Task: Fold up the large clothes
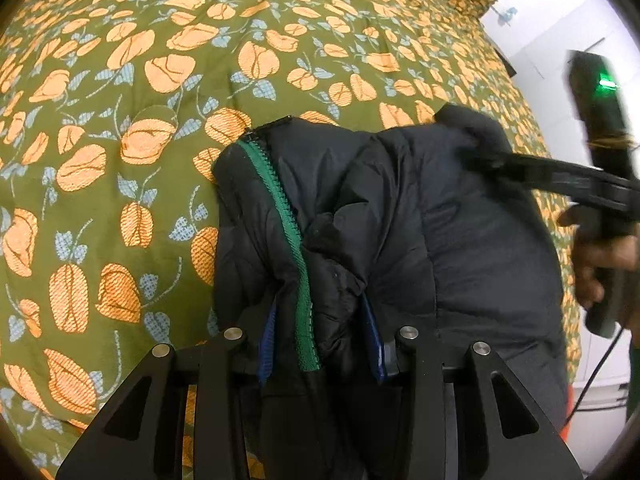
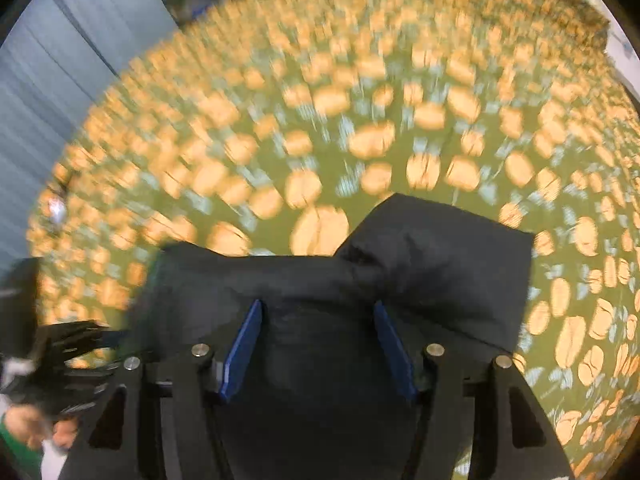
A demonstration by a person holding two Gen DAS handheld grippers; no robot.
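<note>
A black puffy jacket (image 1: 440, 220) with a green zipper (image 1: 288, 240) lies bunched on a bed. My left gripper (image 1: 320, 340) points down at its near edge. A thick fold with the zipper is pinched between its blue pads (image 1: 267, 340). My right gripper (image 1: 476, 156) reaches in from the right and grips the jacket's far edge. In the right wrist view the right gripper (image 2: 318, 320) has the black jacket (image 2: 420, 264) filling the gap between its blue pads (image 2: 244, 340). There the jacket is sharp and the bed is blurred. The left gripper (image 2: 72, 340) shows blurred at the left.
A green bedcover (image 1: 140, 120) with orange flowers spreads around the jacket on all sides. A hand (image 1: 600, 264) holds the right gripper's handle, and a cable (image 1: 596, 376) hangs below it. A white wall (image 1: 560, 32) lies past the bed's right edge. Blue-grey panels (image 2: 60, 80) stand beyond its left.
</note>
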